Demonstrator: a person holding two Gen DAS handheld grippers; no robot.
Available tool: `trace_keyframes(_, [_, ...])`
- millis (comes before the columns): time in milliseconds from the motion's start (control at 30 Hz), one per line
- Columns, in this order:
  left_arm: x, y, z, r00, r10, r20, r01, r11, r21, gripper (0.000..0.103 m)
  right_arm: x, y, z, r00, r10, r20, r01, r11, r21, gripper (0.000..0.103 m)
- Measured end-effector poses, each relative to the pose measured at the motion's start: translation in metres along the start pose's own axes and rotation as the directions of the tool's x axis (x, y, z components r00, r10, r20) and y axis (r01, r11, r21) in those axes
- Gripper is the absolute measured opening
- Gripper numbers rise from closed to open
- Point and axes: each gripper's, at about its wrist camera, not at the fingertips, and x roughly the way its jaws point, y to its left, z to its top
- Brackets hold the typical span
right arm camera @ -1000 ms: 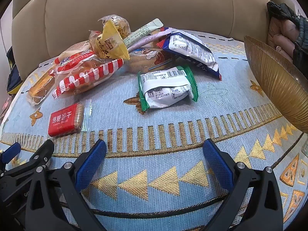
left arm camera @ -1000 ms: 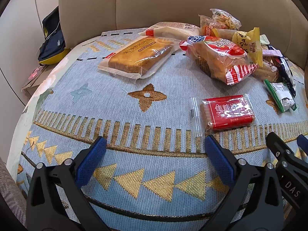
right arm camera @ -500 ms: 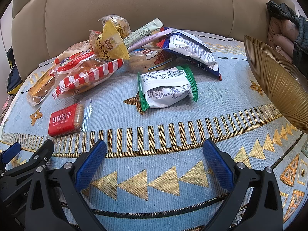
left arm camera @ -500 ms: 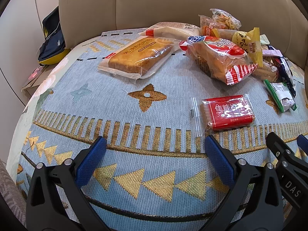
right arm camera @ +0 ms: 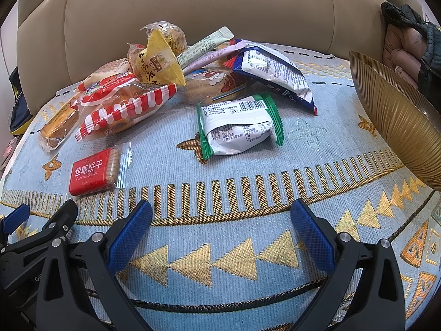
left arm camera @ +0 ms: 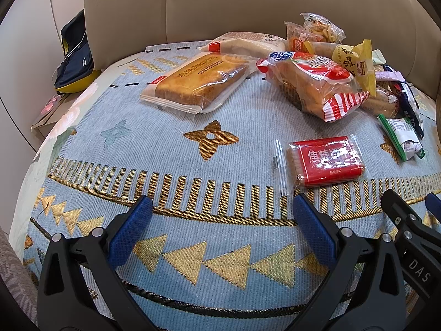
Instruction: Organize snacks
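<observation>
Snacks lie on a blue and gold patterned cloth (left arm camera: 165, 149). A red biscuit pack (left arm camera: 326, 160) (right arm camera: 93, 172) sits nearest both grippers. Further back are a loaf cake in clear wrap (left arm camera: 199, 81), a red-striped bread bag (left arm camera: 314, 82) (right arm camera: 124, 107), a yellow packet (right arm camera: 160, 60) and a green-edged white packet (right arm camera: 239, 125) (left arm camera: 402, 135). My left gripper (left arm camera: 222, 215) is open and empty over the cloth's near edge. My right gripper (right arm camera: 220, 216) is open and empty too, in front of the green-edged packet.
A ribbed gold bowl (right arm camera: 397, 118) stands at the right edge. A beige sofa back (right arm camera: 193, 8) rises behind the snacks. A dark blue and yellow bag (left arm camera: 75, 58) lies far left. A dark jacket (right arm camera: 413, 38) rests beside the bowl.
</observation>
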Motion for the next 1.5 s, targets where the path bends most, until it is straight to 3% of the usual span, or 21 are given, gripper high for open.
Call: trace_keyframes(1500, [0.0,-0.0003,-0.0014,1.0,0.003,0.005,-0.003,1.0,-0.001,0.1,0.0013,-0.0005,0.0029,1.0,-0.003,-0.003,0.003,1.0,0.017,0.098])
